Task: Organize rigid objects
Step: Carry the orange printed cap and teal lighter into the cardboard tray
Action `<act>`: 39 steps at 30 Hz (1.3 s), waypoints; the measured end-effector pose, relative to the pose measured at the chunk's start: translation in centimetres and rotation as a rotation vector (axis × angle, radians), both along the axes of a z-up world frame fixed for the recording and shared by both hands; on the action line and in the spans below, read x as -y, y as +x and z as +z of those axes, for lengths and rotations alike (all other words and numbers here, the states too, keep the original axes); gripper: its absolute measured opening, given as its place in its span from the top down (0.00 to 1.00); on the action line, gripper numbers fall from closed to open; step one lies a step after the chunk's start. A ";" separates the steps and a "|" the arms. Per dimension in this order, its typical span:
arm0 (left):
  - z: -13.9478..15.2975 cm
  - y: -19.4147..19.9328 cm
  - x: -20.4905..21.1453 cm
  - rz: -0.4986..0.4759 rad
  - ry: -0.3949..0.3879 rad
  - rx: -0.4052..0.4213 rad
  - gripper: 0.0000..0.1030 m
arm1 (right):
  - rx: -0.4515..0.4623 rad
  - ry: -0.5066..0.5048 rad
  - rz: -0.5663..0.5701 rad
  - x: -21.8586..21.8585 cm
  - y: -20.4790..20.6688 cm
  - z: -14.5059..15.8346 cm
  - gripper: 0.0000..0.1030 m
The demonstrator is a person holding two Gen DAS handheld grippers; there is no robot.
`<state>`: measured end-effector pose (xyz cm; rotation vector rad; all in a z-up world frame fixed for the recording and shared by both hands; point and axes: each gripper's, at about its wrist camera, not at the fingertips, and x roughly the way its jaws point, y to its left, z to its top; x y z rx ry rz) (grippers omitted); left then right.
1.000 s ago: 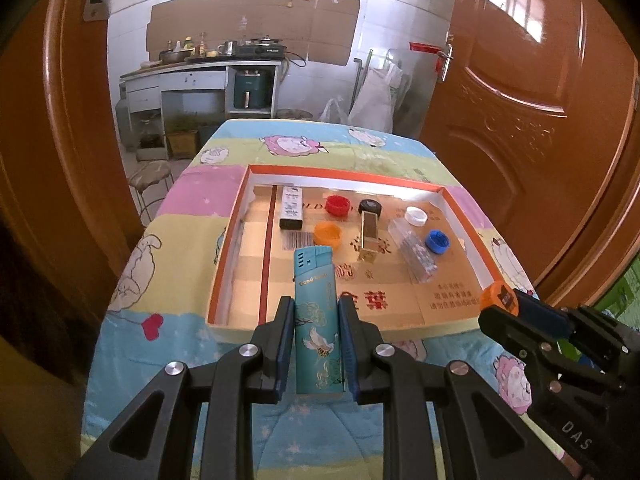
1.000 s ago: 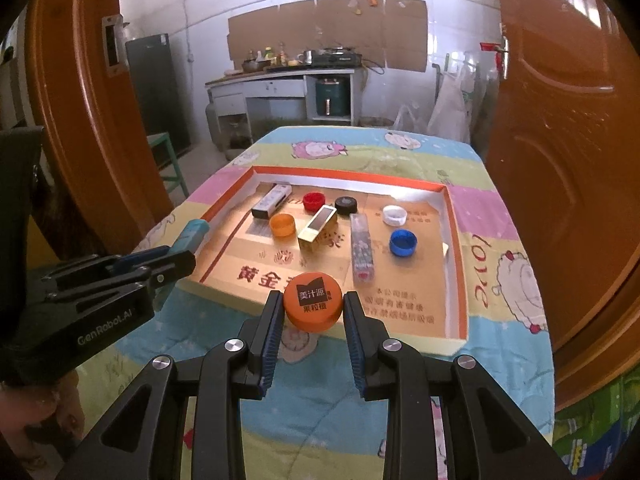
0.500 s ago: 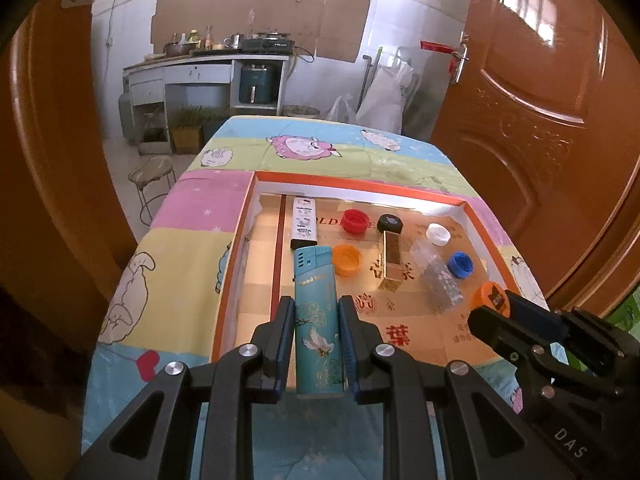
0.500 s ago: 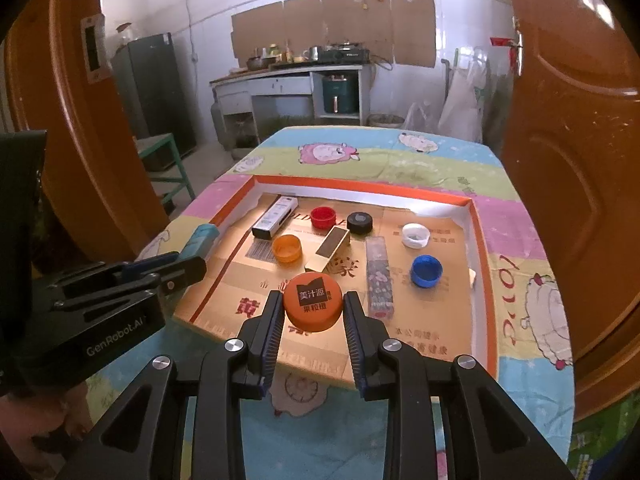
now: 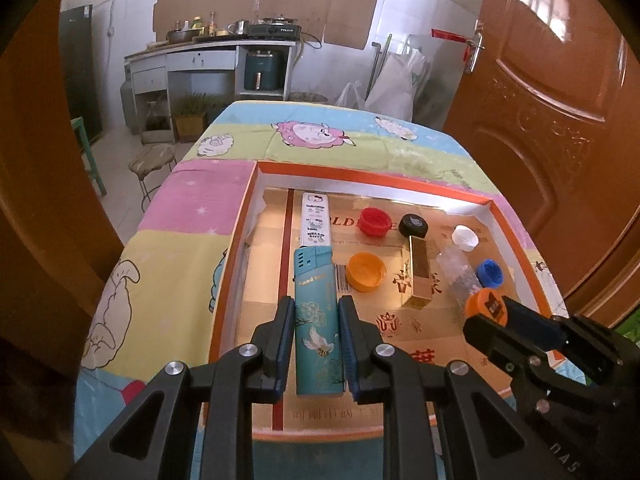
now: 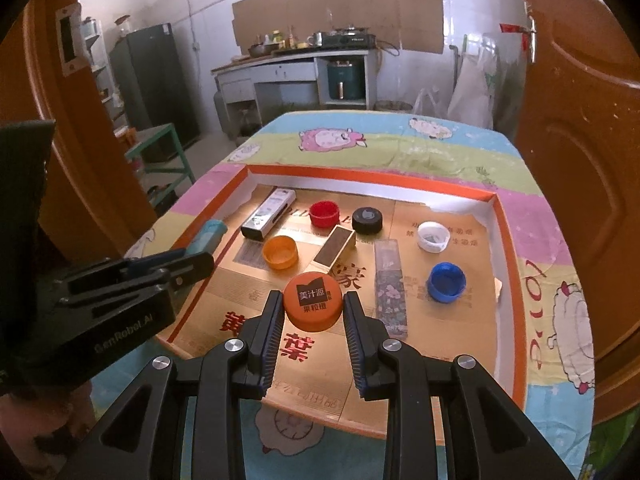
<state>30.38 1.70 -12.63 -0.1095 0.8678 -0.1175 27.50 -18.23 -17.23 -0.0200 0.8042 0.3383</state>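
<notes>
My left gripper (image 5: 316,344) is pinching the teal lighter (image 5: 317,312), my right gripper (image 6: 313,322) is clamping the orange cap (image 6: 313,302), both hovering over the half-filled box (image 6: 508,240), unplaced.

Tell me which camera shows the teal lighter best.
The left wrist view: the teal lighter stands front and centre, clamped lengthwise in the left gripper, its crane print and cap clear. The right wrist view shows only its top end poking past that gripper at the left.

Cartoon tablecloth (image 5: 192,240), brown door (image 5: 560,120), kitchen counter (image 6: 288,64) — dark fridge (image 6: 156,80) beside it.
</notes>
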 end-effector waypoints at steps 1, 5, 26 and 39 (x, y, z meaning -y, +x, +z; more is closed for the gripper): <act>-0.1 0.2 0.1 -0.001 0.002 -0.002 0.78 | -0.005 0.000 -0.001 0.0 0.2 -0.2 0.70; -0.5 0.6 0.2 -0.006 0.008 -0.014 0.78 | -0.022 0.000 -0.005 0.2 0.7 -0.8 0.70; -2.9 2.7 0.9 -0.003 0.054 -0.085 0.78 | -0.065 -0.006 -0.003 0.3 2.1 -2.8 0.70; -3.1 2.5 1.0 -0.008 0.064 -0.067 0.78 | -0.079 -0.037 0.001 -0.2 2.2 -3.7 0.70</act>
